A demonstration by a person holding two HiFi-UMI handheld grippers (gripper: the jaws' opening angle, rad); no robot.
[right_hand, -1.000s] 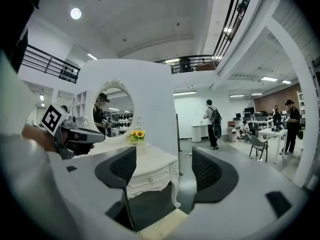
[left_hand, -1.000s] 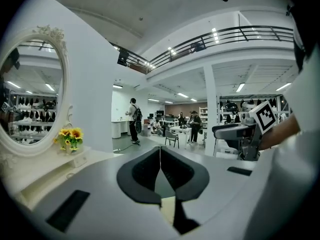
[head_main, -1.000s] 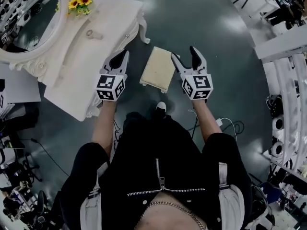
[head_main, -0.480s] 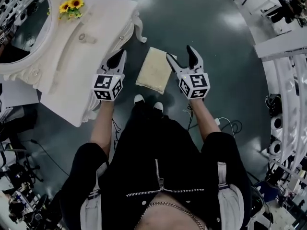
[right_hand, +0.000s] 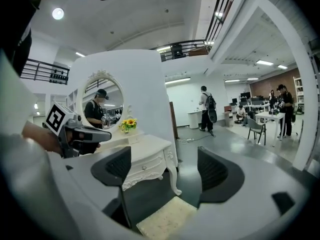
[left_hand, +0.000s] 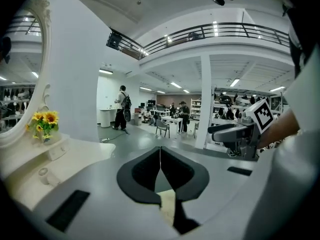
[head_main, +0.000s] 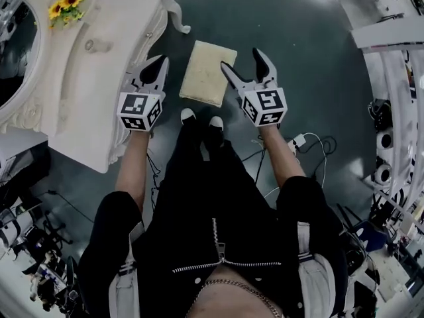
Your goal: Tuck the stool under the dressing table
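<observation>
Far left stands the cream-white carved dressing counter (head_main: 99,78). It carries an oval white-framed mirror (head_main: 16,52) and a small bunch of yellow sunflowers (head_main: 65,0) at its back. Its scalloped front edge runs down the head view, and one curved leg (head_main: 173,12) stands at the far corner.

The left gripper (head_main: 158,65) hangs just off that front edge, over the narrow strip of dark grey-green floor (head_main: 278,18) between counter and stool. In its own view, the left gripper (left_hand: 160,154) has its black fingers (left_hand: 142,169) pressed together with nothing between them.

The cream padded rectangular stool (head_main: 207,73) stands on the floor between the two grippers. It is clear of the counter and lies roughly parallel to its front edge. The person's white-toed shoes (head_main: 189,116) are just behind its near edge.

The right gripper (head_main: 242,59) sits by the stool's right edge. Its fingers (right_hand: 217,171) stand apart, having just been opening, and hold nothing. The stool (right_hand: 167,219) lies lower than they do.

Beyond the stool and to its right the floor lies open. White cables (head_main: 311,144) trail nearer the person, and white racking (head_main: 397,98) lines the far right.
</observation>
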